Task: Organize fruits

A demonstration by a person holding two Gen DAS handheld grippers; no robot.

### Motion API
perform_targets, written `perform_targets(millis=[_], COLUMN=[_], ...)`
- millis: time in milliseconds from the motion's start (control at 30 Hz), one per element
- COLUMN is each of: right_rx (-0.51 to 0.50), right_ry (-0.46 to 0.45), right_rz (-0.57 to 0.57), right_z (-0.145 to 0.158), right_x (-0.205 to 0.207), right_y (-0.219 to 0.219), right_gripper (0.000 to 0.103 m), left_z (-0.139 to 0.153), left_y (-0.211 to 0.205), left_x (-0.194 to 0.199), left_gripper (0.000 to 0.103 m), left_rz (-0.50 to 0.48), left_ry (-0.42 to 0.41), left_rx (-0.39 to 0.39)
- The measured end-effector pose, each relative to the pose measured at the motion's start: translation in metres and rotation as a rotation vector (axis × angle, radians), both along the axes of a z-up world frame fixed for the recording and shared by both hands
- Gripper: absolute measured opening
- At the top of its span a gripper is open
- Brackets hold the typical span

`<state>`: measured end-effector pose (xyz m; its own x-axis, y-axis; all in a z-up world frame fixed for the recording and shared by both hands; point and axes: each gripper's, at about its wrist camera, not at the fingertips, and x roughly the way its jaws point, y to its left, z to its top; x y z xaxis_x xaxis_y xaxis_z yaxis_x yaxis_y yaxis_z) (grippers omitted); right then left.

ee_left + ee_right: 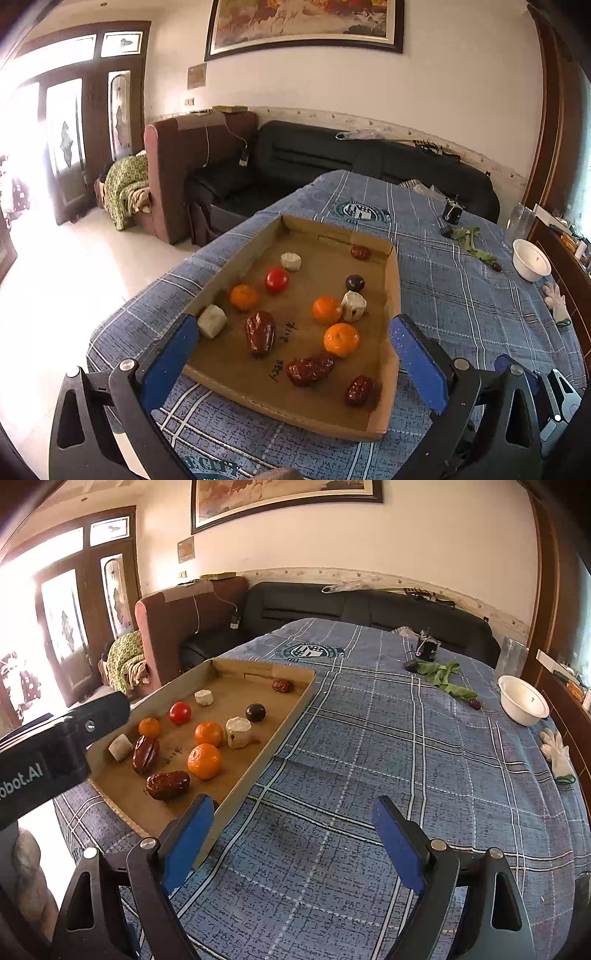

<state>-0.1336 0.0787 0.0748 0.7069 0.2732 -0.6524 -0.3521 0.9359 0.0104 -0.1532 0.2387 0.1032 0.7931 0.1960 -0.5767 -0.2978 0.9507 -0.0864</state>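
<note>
- Living room; a table under a blue plaid cloth (369,738) stands before a dark sofa (332,155).
- Shallow cardboard tray (391,295) lies at the left of the table. In it, scattered and unsorted by kind: three oranges (341,339), a tomato (276,279), red dates (260,333), pale chunks (211,320), one dark round fruit (355,283).
- White bowl (522,700) sits well apart at the right edge, with one small dark fruit (475,703) on the cloth near it.
- Left gripper (291,339): jaws wide, empty, hovering over the tray's near end.
- Right gripper (291,834): jaws wide, empty, over bare cloth beside the tray.
- Judgement: the scene fits sorting either pending or partly done; the intended grouping cannot be told. Any pick calls for a gentle closing on round, roll-prone fruit.
</note>
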Motion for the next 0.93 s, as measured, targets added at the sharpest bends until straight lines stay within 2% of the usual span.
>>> perform_targets(millis=[467, 833, 933], right_rx=[-0.027, -0.014, 0.004], right_ry=[0.018, 0.011, 0.003], right_rz=[0.014, 0.053, 0.061], right_z=[-0.009, -0.008, -0.005], right_x=[0.006, 0.006, 0.006], right_y=[0.011, 0.018, 0.015], right_gripper=[0.092, 0.092, 0.092], left_z=[-0.017, -0.013, -0.009], left_y=[0.014, 0.019, 0.025], left_x=[0.016, 0.021, 0.024], left_gripper=[0.103, 0.103, 0.103], left_rz=[-0.014, -0.020, 0.004], left_ry=[0.056, 0.068, 0.082], left_rx=[-0.060, -0.036, -0.033])
